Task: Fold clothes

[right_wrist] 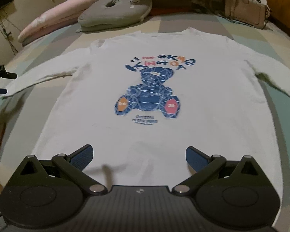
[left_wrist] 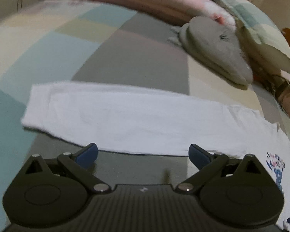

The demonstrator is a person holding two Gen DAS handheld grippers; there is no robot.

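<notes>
The white shirt's (right_wrist: 145, 100) right sleeve runs off frame; its small print is unreadable.

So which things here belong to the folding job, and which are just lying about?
Job:
white long-sleeved shirt, spread flat
left gripper, open
right gripper, open

Lying about:
grey cushion
pink pillow
beige handbag
patchwork bedsheet

A white long-sleeved cotton shirt (right_wrist: 145, 104) lies spread flat and face up on a bed cover of pastel blocks, its neckline at the far end and its hem nearest the right wrist camera. Both sleeves stretch straight out to the sides. The chest carries a blue geometric teddy bear print (right_wrist: 147, 92) with orange and red paws, blue and red lettering above and small dark text below. In the left wrist view one sleeve (left_wrist: 114, 116) runs flat across the frame
</notes>
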